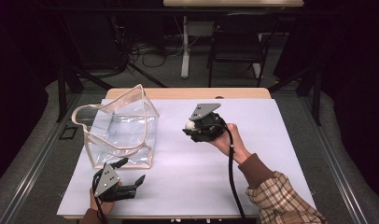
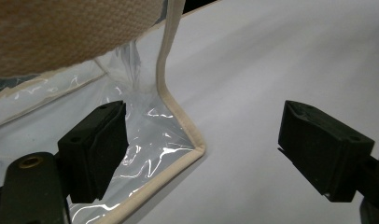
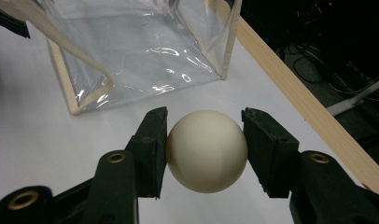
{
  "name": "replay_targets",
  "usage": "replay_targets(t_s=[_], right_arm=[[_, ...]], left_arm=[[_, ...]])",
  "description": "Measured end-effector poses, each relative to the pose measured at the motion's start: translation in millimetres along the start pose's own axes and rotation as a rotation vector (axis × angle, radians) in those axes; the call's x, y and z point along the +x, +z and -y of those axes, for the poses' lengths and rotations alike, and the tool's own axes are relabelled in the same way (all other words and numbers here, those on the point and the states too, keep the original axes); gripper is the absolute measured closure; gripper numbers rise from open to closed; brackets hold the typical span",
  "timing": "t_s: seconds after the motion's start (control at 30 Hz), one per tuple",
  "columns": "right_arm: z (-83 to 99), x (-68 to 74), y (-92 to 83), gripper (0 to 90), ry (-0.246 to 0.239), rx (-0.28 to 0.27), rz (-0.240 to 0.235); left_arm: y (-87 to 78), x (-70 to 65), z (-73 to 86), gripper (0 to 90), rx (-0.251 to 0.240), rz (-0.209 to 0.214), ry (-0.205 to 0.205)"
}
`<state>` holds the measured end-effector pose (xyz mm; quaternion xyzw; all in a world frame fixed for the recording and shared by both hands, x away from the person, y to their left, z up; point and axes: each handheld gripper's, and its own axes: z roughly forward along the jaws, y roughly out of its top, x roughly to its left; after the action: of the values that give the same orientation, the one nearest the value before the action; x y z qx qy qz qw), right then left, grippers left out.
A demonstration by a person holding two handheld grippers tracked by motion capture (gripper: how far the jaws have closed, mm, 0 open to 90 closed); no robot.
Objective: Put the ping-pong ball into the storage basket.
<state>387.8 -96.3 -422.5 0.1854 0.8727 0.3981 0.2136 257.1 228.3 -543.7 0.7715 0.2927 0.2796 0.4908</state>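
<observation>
White table (image 1: 253, 116), round cream ball (image 3: 207, 150) clamped in right hand-held gripper (image 3: 204, 149)

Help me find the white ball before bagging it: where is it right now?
The white ball is clamped in the right gripper, held above the table's middle in the high view, right of the clear bag.

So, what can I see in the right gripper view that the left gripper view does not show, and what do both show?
Right gripper view: a cream ball clamped in the right gripper, and the table's wooden edge. Left gripper view: the left gripper with jaws wide open and nothing between the pads, by the bag's bottom corner. Both: the clear bag with beige trim and the white table cover.
</observation>
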Motion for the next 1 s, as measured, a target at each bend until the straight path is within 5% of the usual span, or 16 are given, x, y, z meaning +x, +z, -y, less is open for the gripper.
replay_targets(t_s=[1.0], right_arm=[[-20.4, -9.7, 10.0, 51.1, -0.033, 0.016, 0.012]], left_arm=[[-0.3, -0.2, 0.0, 15.9, -0.001, 0.005, 0.001]])
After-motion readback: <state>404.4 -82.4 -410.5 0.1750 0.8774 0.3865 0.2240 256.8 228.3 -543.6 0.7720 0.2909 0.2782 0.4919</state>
